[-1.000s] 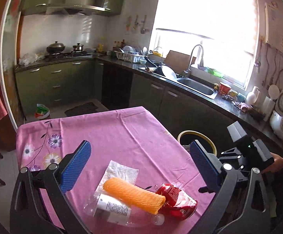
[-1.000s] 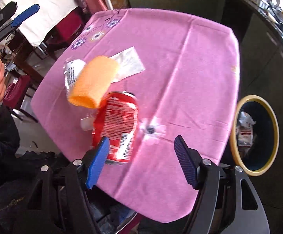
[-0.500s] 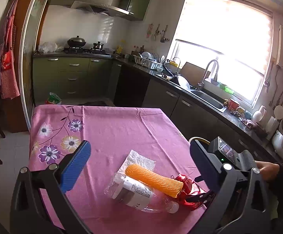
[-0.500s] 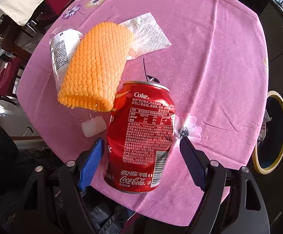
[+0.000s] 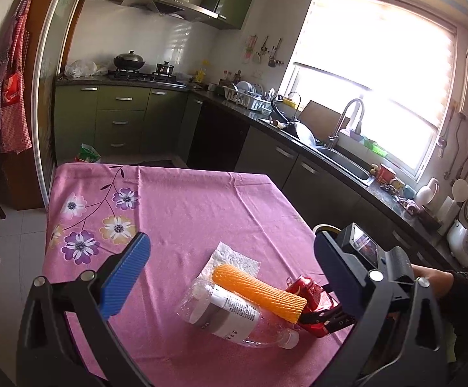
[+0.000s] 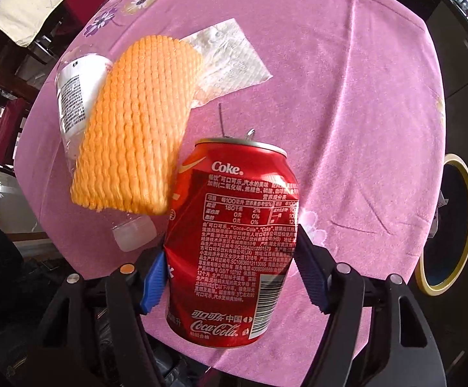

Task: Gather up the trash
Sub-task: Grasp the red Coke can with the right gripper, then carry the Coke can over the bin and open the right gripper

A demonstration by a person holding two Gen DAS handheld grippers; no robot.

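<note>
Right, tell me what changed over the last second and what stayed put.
The right gripper came down over the red Coke can and now straddles it, jaws closing, pads at its dented sides. The left gripper pulled back and stays open, holding nothing. The can, the orange foam net, the plastic bottle and the napkin lie where they were on the pink tablecloth.

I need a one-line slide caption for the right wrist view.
Right hand-held gripper closing around a dented Coca-Cola can lying on the pink tablecloth beside an orange foam net.
</note>
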